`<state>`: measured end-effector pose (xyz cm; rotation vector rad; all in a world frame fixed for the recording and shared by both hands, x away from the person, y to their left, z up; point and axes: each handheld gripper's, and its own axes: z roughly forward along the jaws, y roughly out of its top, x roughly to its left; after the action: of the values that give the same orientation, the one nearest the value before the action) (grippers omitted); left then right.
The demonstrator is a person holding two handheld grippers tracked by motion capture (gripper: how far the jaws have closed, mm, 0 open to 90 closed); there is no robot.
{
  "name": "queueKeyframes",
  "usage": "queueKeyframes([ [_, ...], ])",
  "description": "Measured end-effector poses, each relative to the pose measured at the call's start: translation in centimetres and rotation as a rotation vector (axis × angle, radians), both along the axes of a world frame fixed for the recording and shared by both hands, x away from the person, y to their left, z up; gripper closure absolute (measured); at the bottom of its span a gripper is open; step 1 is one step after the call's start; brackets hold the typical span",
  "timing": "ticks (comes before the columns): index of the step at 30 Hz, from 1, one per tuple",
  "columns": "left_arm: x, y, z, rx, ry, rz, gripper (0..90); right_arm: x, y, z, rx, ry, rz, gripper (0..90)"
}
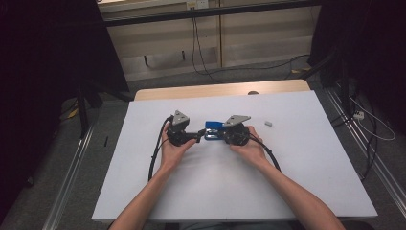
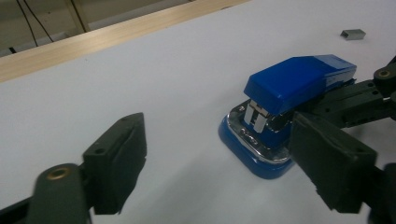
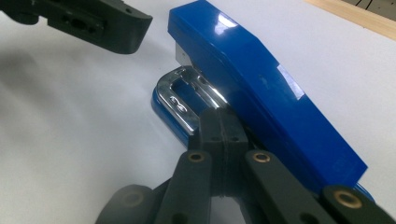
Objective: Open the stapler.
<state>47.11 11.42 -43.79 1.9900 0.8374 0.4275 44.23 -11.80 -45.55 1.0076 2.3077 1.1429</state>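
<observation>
stapler [image 1: 213, 130]: lying mid-desk [image 1: 297, 182], between both grippers | left gripper [image 2: 219, 161]: jaws spread, facing the stapler's front end, not pressing it | right gripper [image 3: 223, 135]: jaws pressed together, sitting against the stapler's base beside its chrome plate

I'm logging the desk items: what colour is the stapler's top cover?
Glossy blue; the stapler shows it best in the right gripper view.
</observation>
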Motion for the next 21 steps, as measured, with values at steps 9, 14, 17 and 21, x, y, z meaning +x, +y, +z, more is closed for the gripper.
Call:
queueKeyframes([
  [9, -0.15, -0.57, -0.08, 0.02, -0.004, -0.035, 46.3, 0.02, 0.03, -0.01, 0.008, 0.014, -0.008, 90.0],
  [14, -0.23, -0.67, -0.06, 0.026, -0.002, -0.061, 57.6, 0.06, 0.05, 0.05, 0.004, 0.017, -0.007, 90.0],
  [17, -0.37, -0.77, -0.07, 0.032, -0.001, -0.078, 66.0, 0.04, 0.07, 0.04, 0.003, 0.016, -0.008, 90.0],
  [21, -0.55, -0.79, -0.32, 0.046, 0.022, -0.09, 71.2, 0.03, 0.06, 0.02, 0.005, 0.015, -0.009, 90.0],
])
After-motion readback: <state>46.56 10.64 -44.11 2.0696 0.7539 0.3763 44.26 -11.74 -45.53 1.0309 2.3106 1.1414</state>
